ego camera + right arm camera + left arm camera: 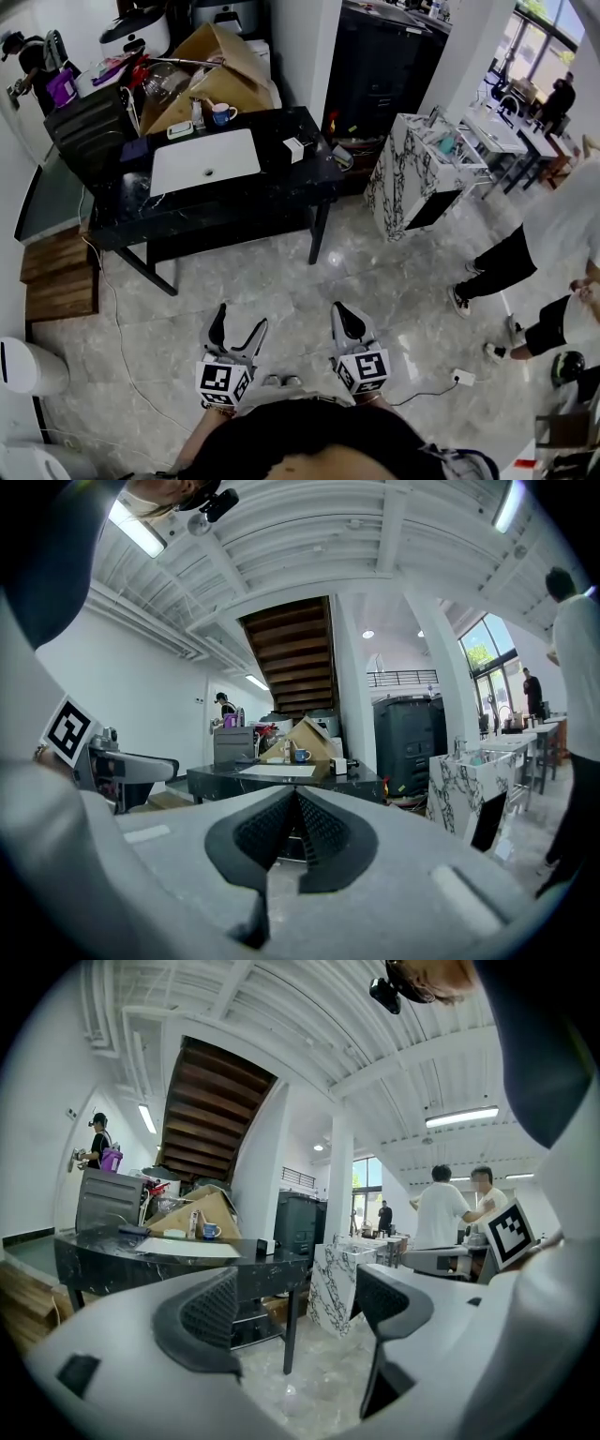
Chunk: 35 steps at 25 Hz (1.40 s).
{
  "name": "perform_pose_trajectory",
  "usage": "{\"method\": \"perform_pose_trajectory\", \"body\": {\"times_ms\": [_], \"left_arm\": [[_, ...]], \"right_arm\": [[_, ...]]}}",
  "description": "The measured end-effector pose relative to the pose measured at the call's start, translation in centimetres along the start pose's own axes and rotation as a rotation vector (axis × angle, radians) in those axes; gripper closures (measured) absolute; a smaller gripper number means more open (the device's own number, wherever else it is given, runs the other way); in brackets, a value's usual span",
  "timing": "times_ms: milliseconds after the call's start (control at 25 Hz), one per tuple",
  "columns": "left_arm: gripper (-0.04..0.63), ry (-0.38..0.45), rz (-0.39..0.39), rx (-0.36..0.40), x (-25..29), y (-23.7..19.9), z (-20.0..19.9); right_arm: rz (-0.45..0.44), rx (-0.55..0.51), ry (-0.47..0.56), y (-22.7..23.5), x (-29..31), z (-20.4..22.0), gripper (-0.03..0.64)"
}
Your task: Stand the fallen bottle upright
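Observation:
Both grippers hang over the marble floor, well short of the black table (281,187). My left gripper (236,330) is open, its jaws spread wide with nothing between them, and the left gripper view shows the same gap (295,1312). My right gripper (349,321) is shut, its pads pressed together on nothing (292,832). On the table lie a white mat (204,161), a blue mug (222,113) and a small white box (294,150). A small upright bottle-like thing (198,112) stands next to the mug. I cannot make out a fallen bottle.
A cardboard box (220,70) and appliances crowd the table's far side. A marble-patterned cabinet (412,178) stands to the right, with people (525,253) beyond it. A power strip (461,378) lies on the floor at right. Wooden steps (58,277) and a white bin (28,366) are at left.

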<state>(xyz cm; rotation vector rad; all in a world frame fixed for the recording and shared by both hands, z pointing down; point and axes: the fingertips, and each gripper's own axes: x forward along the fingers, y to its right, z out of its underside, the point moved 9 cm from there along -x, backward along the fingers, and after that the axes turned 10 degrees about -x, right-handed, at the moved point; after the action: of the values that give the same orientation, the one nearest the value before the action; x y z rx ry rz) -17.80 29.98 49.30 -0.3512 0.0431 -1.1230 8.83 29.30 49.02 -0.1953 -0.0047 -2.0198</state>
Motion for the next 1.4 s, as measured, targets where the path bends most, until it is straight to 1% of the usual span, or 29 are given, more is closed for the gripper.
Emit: {"method": "perform_pose_trajectory", "body": {"times_ms": [280, 400, 480, 680, 760, 880, 1080, 1280, 1400], "left_arm": [[0.221, 0.013, -0.005, 0.005, 1.6, 0.7, 0.2], [0.221, 0.024, -0.024, -0.015, 2.2, 0.8, 0.6], [0.22, 0.022, -0.025, -0.028, 2.3, 0.9, 0.8], [0.221, -0.053, 0.046, -0.053, 3.0, 1.6, 2.4], [0.221, -0.071, 0.058, -0.052, 3.3, 1.7, 2.8], [0.221, -0.078, 0.056, -0.048, 3.8, 1.7, 2.9], [0.221, -0.08, 0.048, -0.073, 5.8, 0.3, 2.7], [0.222, -0.079, 0.099, -0.039, 9.7, -1.4, 1.2], [0.222, -0.076, 0.101, -0.023, 12.2, -2.5, 0.4]], "right_arm": [[-0.023, -0.011, -0.023, 1.2, -0.8, 1.1, 0.612], [-0.028, -0.009, -0.073, 1.9, -1.4, 2.3, 0.612], [-0.024, 0.001, -0.075, 2.1, -1.7, 2.3, 0.612], [-0.005, 0.001, -0.077, 2.6, -2.3, 2.7, 0.612], [-0.005, 0.01, -0.083, 2.7, -2.1, 2.8, 0.612], [-0.003, 0.013, -0.073, 2.9, -1.4, 2.8, 0.612], [-0.003, 0.004, -0.063, 3.7, 0.5, 2.5, 0.612], [0.022, 0.0, -0.06, 5.4, 3.7, 2.0, 0.612], [0.028, -0.009, -0.062, 6.5, 6.1, 1.8, 0.612]]}}
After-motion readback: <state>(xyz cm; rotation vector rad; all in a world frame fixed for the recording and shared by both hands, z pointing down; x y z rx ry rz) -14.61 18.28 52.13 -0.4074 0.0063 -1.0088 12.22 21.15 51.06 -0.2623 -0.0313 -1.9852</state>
